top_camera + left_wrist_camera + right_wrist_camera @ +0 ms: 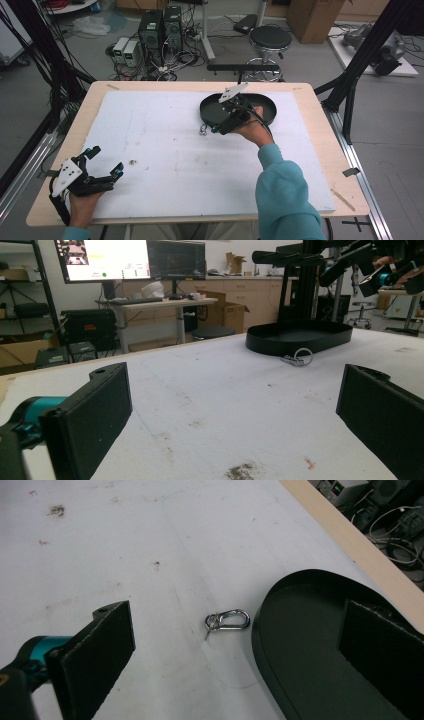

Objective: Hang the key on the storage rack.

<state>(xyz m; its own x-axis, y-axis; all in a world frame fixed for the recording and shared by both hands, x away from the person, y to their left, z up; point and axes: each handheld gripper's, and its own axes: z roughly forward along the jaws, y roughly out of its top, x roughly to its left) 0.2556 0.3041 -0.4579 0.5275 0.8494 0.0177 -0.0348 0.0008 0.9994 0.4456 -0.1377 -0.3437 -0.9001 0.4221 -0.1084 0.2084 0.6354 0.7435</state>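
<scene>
A: Where is the little silver clip (227, 620)?

B: It lies flat on the white sheet (165, 150), just beside the left end of the black tray (267, 107). In the high view you find it near the middle of the frame, a bit above center (203, 131). In the left gripper view it sits in the upper right, just in front of the tray (297, 358).

A: Is it inside the tray?

B: No. It is outside, close to the rim, maybe just apart from it.

A: What is your right claw (220, 129) doing?

B: Its jaws are spread wide and grip nothing. It hangs over the tray's left edge, right next to the clip. In the right gripper view the clip lies between the two jaws, farther ahead.

A: And your left claw (105, 161)?

B: It is released too, jaws far apart, with nothing in them. It is in the lower left of the high view, near the worktop (320, 115) edge, well apart from the clip.
</scene>
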